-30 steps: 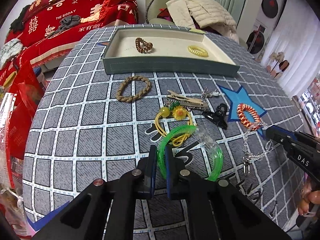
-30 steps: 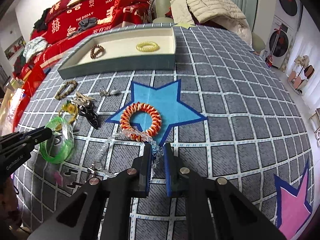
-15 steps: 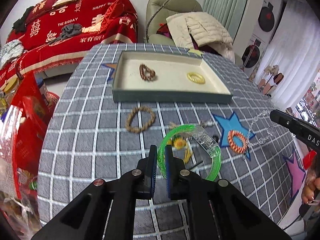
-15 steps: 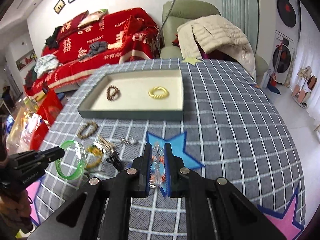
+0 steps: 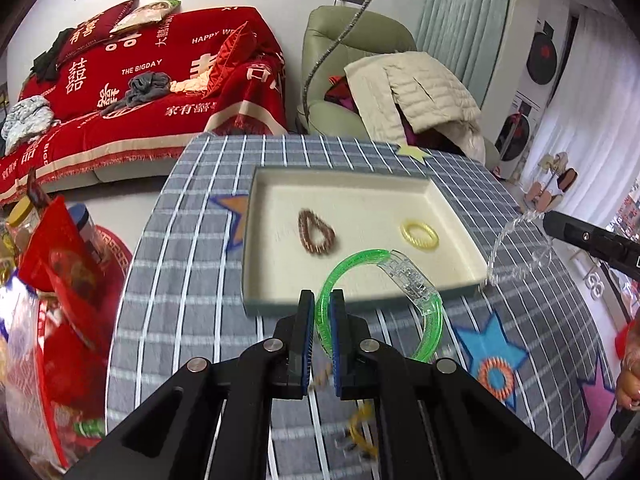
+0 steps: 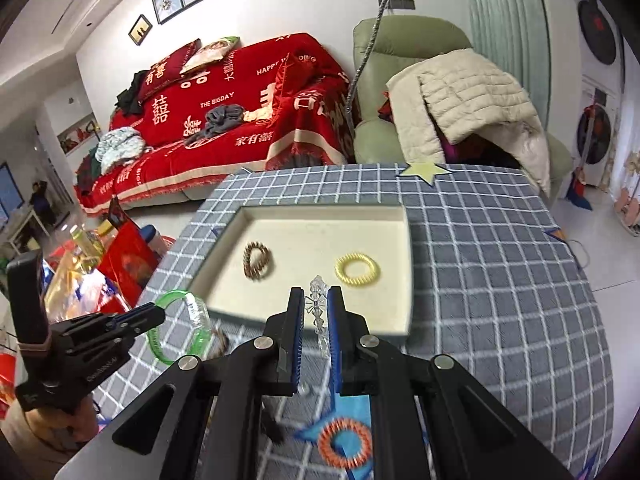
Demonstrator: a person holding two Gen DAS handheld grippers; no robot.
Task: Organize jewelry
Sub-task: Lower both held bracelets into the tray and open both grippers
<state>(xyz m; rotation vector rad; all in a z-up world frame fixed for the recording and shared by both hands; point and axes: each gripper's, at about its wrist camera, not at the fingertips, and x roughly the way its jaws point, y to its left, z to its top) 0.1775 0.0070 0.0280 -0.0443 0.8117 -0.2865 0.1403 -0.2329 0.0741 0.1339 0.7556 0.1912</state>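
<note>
My left gripper point(image 5: 322, 300) is shut on a green bangle point(image 5: 432, 328) with a clear clasp, held in the air before the tray's near wall. It also shows in the right wrist view point(image 6: 160, 344). My right gripper point(image 6: 314, 300) is shut on a clear crystal chain point(image 6: 318, 312), which hangs at the tray's right corner in the left wrist view point(image 5: 516, 252). The cream-lined tray point(image 5: 360, 304) holds a brown coil ring point(image 5: 316, 232) and a yellow coil ring point(image 5: 419, 234).
An orange coil ring point(image 6: 345, 442) lies on a blue star of the grey checked tablecloth point(image 6: 500, 280). A yellow piece point(image 5: 362, 428) and a brown braided one lie below my left gripper. Red bags point(image 5: 60, 280) stand left of the table.
Both grippers rose from the table and moved forward toward the tray, the left carrying the green bangle, the right carrying the crystal chain.
</note>
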